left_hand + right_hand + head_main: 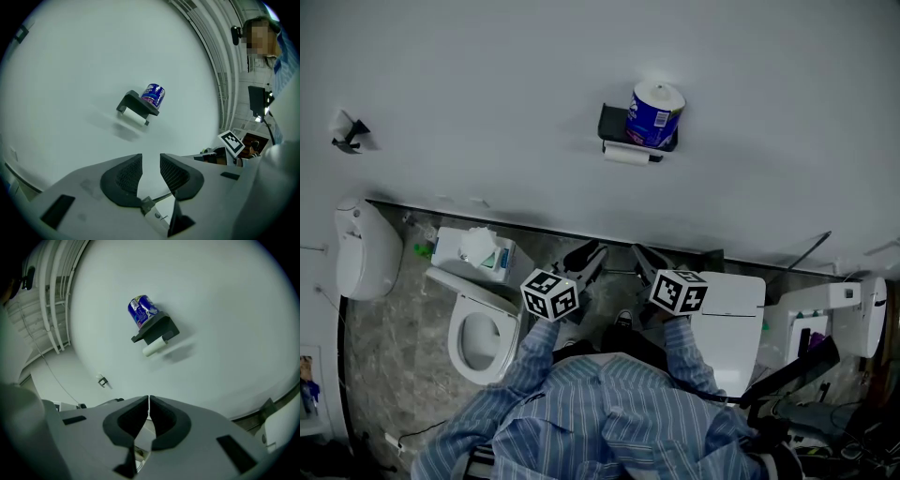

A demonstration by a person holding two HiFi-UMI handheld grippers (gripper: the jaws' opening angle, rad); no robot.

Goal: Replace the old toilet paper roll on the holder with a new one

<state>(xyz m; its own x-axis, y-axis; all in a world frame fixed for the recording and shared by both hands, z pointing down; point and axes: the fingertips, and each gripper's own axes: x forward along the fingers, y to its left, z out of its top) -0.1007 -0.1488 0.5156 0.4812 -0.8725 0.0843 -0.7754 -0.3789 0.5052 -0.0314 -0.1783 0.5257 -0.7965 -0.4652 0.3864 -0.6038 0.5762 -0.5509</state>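
Note:
A black wall holder carries a thin, nearly spent paper roll under its shelf. A new roll in blue wrapping stands on top of the shelf. Both grippers are held well short of the wall, below the holder. My left gripper has its jaws partly apart with nothing between them. My right gripper is shut and empty. The left gripper view shows the holder, the blue roll and the parted jaws. The right gripper view shows the blue roll, the old roll and the closed jaws.
A toilet with raised lid is at lower left, with a tissue box on its tank. A white urinal-like fixture is on the far left. A white cabinet stands on the right. A small black hook sits on the wall.

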